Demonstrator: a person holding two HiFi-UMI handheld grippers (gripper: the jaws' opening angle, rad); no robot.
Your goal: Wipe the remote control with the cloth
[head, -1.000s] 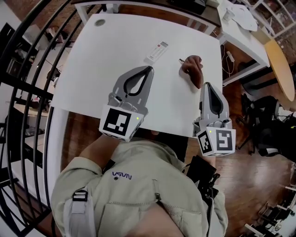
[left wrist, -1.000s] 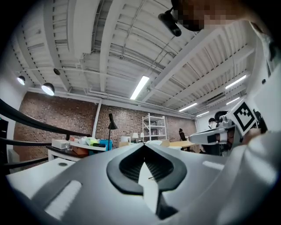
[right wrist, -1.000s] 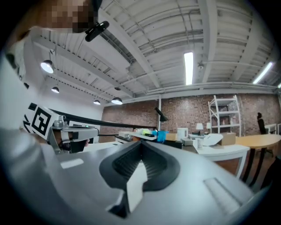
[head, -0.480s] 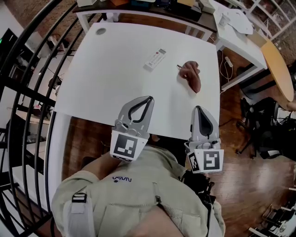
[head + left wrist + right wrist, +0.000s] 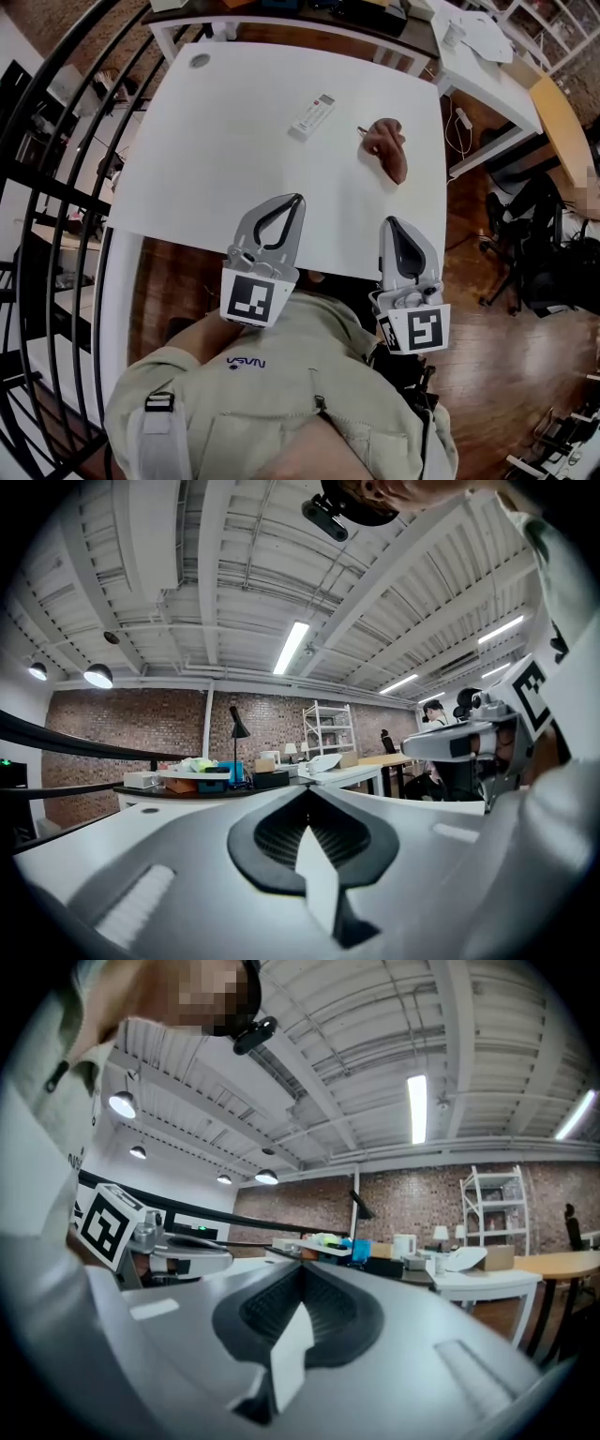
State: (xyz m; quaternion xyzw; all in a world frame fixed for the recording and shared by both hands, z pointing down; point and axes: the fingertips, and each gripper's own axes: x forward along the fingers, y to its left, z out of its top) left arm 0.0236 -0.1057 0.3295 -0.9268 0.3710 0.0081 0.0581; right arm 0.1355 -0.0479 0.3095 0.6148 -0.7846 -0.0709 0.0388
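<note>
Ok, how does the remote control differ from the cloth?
The remote control is white, slim and straight; the cloth is reddish-brown and crumpled. The remote control lies nearer the middle of the table, the cloth by its right edge. Both rest on it, apart.

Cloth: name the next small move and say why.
Probably open the shut, empty right gripper and reach forward to the cloth. It lies untouched on the table, right of the remote, ahead of that gripper. The left gripper is shut and empty too.
</note>
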